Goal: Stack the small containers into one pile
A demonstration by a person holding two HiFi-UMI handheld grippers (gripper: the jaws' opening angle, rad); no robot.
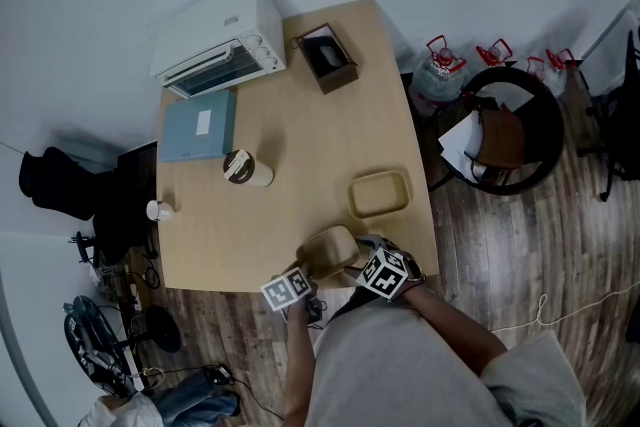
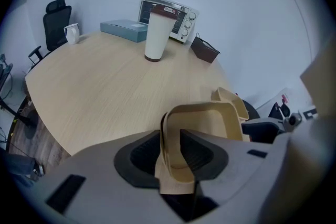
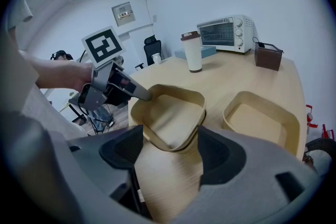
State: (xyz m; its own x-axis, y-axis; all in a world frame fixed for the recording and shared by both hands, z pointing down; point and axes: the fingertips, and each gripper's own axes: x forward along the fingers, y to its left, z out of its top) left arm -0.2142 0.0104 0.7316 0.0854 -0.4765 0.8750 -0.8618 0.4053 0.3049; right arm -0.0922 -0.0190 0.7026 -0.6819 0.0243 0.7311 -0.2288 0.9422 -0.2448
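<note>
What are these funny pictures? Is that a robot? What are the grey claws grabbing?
No robot here: a person holds a gripper, a grey pincer, in each hand. One picture looks down from a camera on the person's head; the other two come from cameras riding on the left gripper and the right gripper. On the table sit a toaster oven, a blue box, a tumbler, a white mug, a brown box and a tan container. The right gripper pinches a second tan container, tipped up at the table's near edge. The left gripper's jaws stand slightly apart either side of its wall.
</note>
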